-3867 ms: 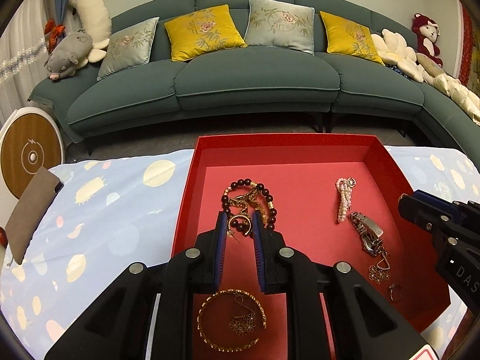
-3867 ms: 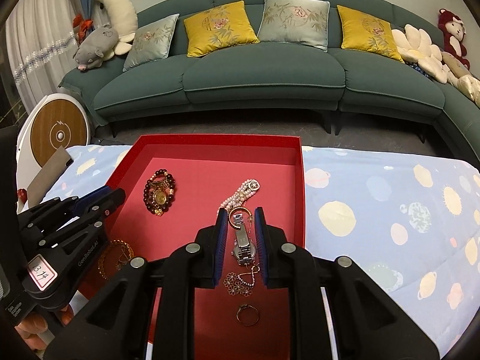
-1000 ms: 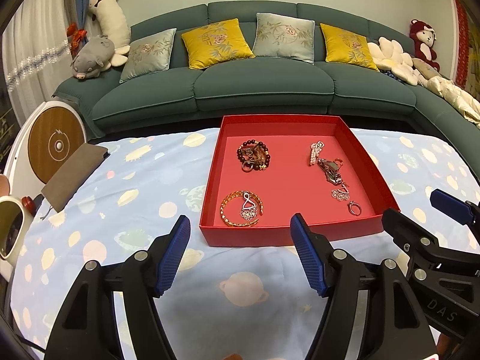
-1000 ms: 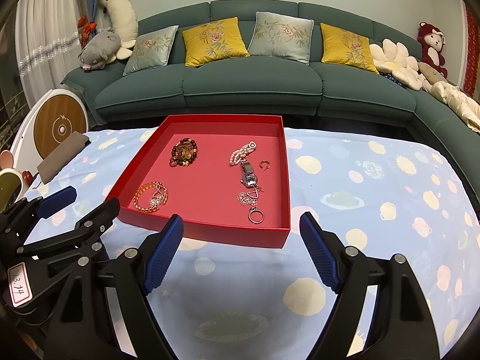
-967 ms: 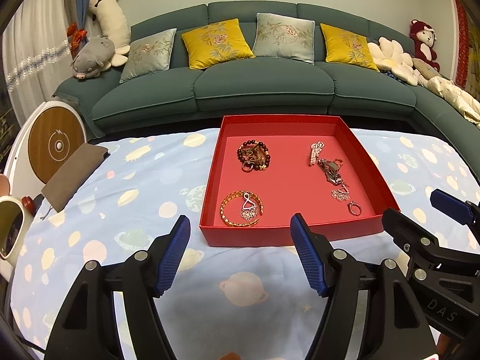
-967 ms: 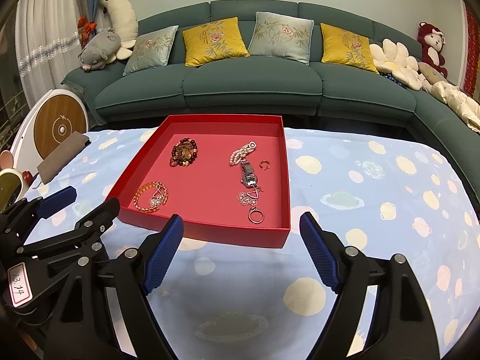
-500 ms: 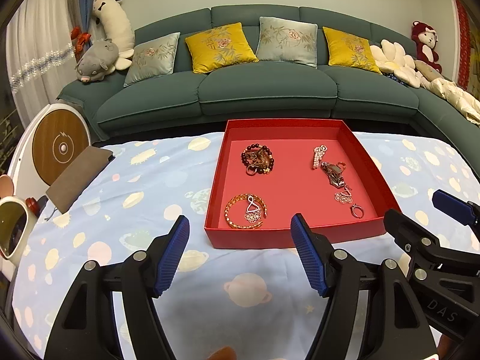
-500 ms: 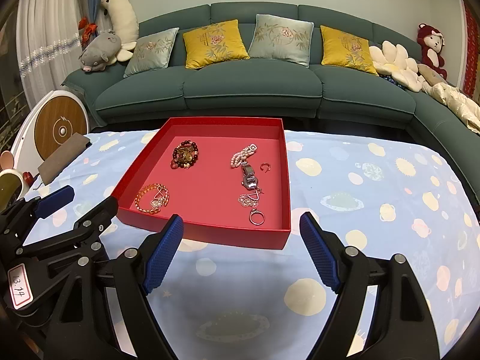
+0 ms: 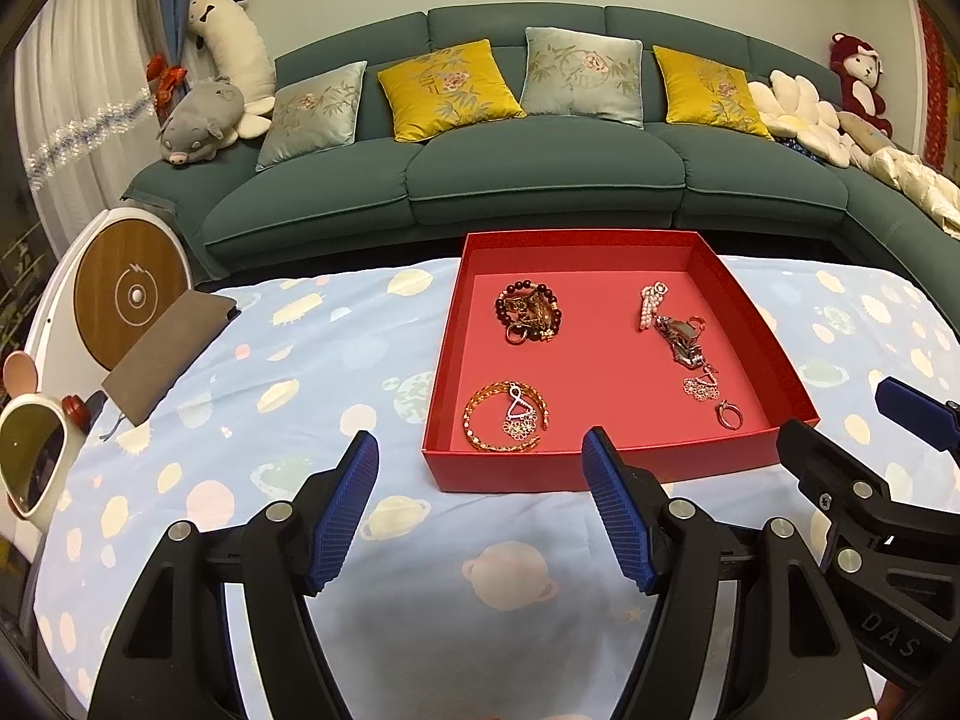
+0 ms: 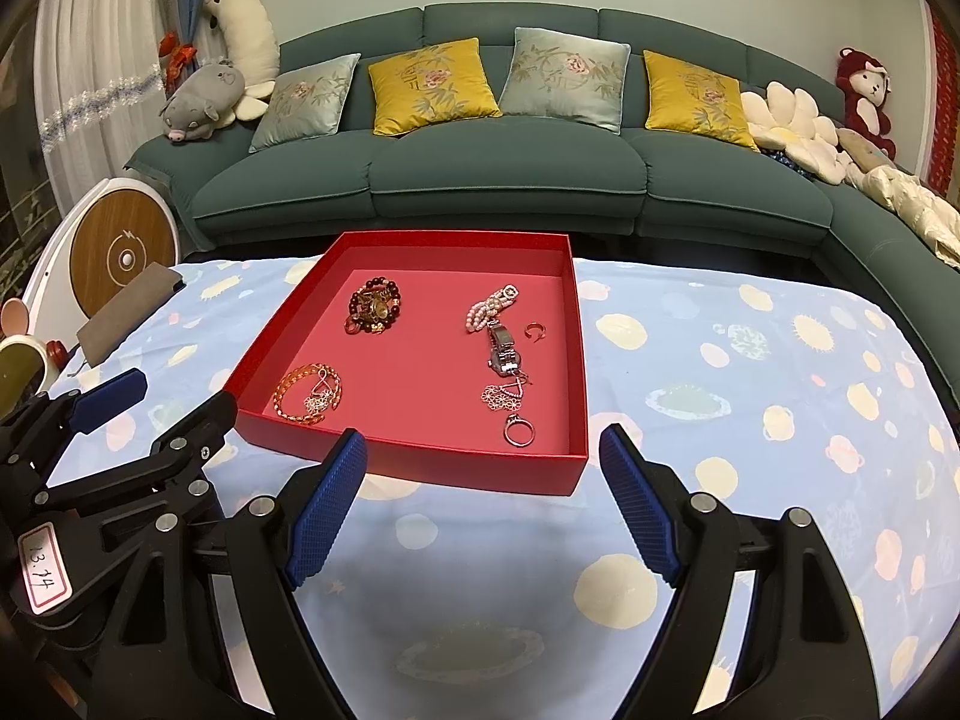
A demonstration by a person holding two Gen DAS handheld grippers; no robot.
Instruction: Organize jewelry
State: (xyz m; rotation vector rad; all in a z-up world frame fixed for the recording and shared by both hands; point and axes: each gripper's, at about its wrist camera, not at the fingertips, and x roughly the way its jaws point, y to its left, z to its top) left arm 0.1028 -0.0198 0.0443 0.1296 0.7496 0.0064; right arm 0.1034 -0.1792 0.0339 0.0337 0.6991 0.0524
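Both claws hang released and empty over the table's pale blue planet-print cloth [image 9: 312, 360], the left claw [image 9: 480, 510] and right claw [image 10: 480, 504] each short of the shallow red cardboard tray [image 9: 600, 468], probably because the sorting looks finished. Inside the tray the pieces lie apart in groups: a dark beaded bracelet [image 9: 528, 312] at the back left, a gold bangle [image 9: 504, 417] in front, and (along the right side) a pearl strand [image 10: 489, 309], silver watch [image 10: 503, 351] and silver ring [image 10: 519, 432].
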